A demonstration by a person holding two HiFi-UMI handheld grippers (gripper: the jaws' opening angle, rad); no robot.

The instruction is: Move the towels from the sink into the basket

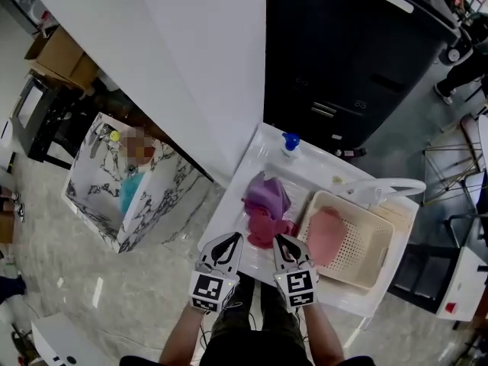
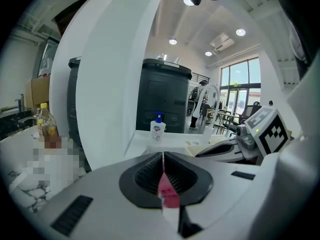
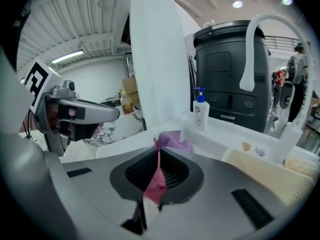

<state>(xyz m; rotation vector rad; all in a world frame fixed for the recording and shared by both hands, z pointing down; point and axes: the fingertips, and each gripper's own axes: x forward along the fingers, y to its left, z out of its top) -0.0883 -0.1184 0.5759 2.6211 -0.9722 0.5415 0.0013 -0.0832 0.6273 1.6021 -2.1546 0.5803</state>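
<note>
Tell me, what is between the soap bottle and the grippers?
In the head view, a purple towel and a dark pink towel lie in the sink between them.

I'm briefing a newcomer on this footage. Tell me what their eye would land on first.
The left tool and the right tool are clamped side by side on a magenta towel in the sink, a purple towel heaped just behind it. Right of them, a cream basket already holds a pale pink towel.
</note>
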